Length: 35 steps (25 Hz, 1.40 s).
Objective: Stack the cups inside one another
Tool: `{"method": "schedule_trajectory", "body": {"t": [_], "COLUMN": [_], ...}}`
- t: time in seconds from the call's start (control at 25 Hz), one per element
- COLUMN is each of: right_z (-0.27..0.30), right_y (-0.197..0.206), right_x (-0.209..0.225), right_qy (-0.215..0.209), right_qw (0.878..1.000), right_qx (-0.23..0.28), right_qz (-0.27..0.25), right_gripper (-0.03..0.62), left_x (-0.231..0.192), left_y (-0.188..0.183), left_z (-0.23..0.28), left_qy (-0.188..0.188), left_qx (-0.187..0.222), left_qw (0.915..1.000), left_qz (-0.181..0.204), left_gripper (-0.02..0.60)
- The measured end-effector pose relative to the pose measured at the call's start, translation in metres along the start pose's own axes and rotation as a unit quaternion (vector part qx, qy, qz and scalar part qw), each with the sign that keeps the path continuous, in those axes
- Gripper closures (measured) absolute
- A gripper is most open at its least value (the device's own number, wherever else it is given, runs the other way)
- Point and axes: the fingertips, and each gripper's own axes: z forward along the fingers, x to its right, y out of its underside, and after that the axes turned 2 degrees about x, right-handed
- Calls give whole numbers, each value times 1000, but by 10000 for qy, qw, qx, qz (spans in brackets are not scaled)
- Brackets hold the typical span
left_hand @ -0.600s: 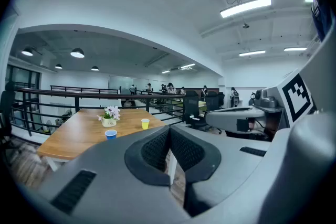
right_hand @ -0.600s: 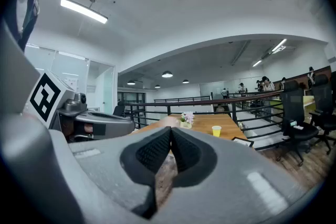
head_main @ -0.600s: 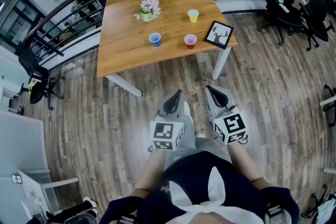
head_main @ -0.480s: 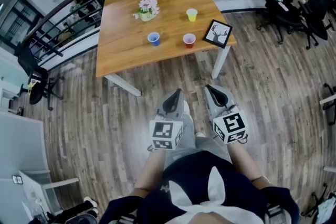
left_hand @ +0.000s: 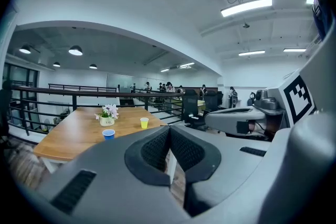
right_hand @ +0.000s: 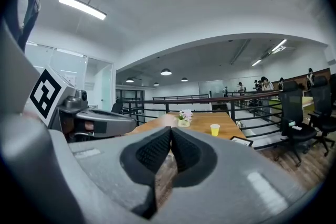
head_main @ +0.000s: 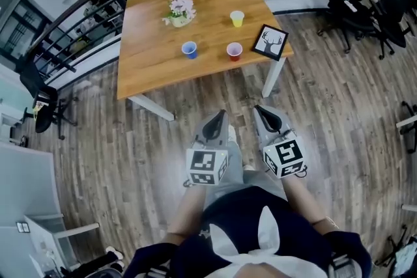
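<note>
Three cups stand upright on the wooden table (head_main: 150,62), each on its own and well apart from the others: a yellow cup (head_main: 236,18) toward the far side, and a blue cup (head_main: 189,49) and a red cup (head_main: 234,51) nearer the front edge. Their mouths face up, but they are too small from here to tell what is inside. A small pot of pale pink flowers (head_main: 180,10) sits behind the blue cup, and a framed deer picture (head_main: 270,42) lies at the corner beside the red cup.

The person holds both tools low in front of the body, side by side and tilted slightly downward. The left gripper (left_hand: 169,134) has its jaws pressed together with nothing between them. The right gripper (right_hand: 171,136) is also closed tight and empty.

The cups lie ahead of both grippers, across a stretch of wood floor (head_main: 130,159), well out of touch.
</note>
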Motion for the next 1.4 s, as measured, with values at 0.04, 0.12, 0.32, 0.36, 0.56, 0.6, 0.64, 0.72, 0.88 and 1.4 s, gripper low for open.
{"method": "schedule_trajectory", "body": {"t": [0.04,0.12,0.32,0.36,0.56,0.6,0.64,0.72,0.88,1.4], "right_z": [4,13,45,52,96,106,117,138,176,248], "right_y": [0,1,3,3,-3,-3,-4,-5,-9,-8], "right_x": [1,3,16,19,45,52,58,69,87,123], "right_qy": [-13,-50,-101,-101,-50,-21,4,33,57,127], "right_qw": [10000,10000,9998,9998,9996,9996,9995,9994,9992,9982], "right_qx": [-9,-21,-129,-151,-241,-268,-294,-322,-362,-540], "right_qz": [-15,-51,-73,-90,-136,-127,-120,-128,-171,-249], "right_gripper": [595,594,540,537,503,482,462,443,408,324], "left_x": [-3,-9,-32,-39,-77,-83,-90,-103,-127,-173], "left_y": [0,1,-2,-4,-17,-18,-20,-21,-23,-39], "left_z": [3,11,41,47,87,96,104,120,149,218], "left_qy": [3,7,37,22,-54,-51,-46,-41,-16,194], "left_qx": [-5,-13,5,16,72,70,66,44,-9,106], "left_qw": [10000,10000,10000,10000,9999,9999,9999,9999,9998,9994], "left_qz": [-10,-29,-57,-60,-135,-138,-139,-151,-187,-275], "left_gripper": [565,565,565,565,565,565,565,565,565,565]}}
